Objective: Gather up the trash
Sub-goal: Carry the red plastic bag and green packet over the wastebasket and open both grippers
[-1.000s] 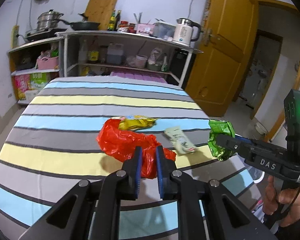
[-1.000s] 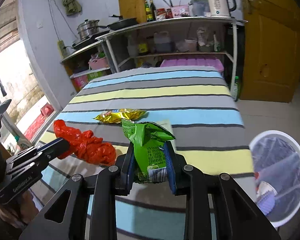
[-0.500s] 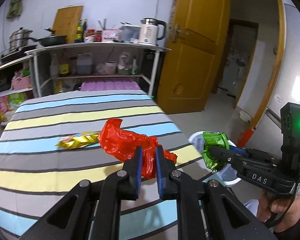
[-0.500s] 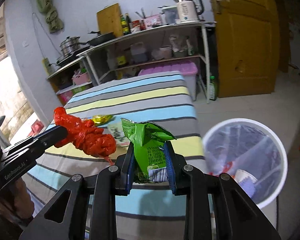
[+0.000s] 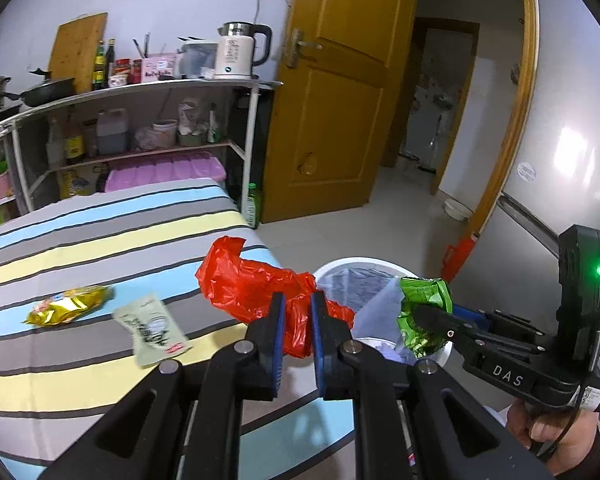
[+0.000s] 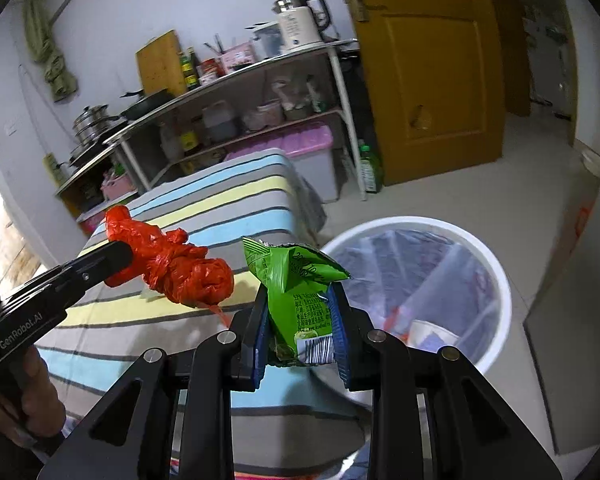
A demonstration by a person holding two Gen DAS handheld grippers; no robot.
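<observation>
left tongs point(image 5: 297, 322): pinching red plastic bag point(image 5: 256, 284), beside bin | right tongs point(image 6: 300, 330): pinching green snack wrapper point(image 6: 296, 284), at white bin point(image 6: 496, 276) rim | on striped bench point(image 5: 80, 240): yellow wrapper point(image 5: 70, 305), pale packet point(image 5: 152, 330)

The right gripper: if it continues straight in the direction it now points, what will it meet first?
Probably the white trash bin. The right gripper, shut on the green snack bag, points down toward its open lined mouth, with nothing visible between. Depth is unclear.

Pale walls, yellow door point(image 5: 332, 92), metal shelf rack point(image 5: 140, 92), tiled floor point(image 6: 540, 168)
</observation>
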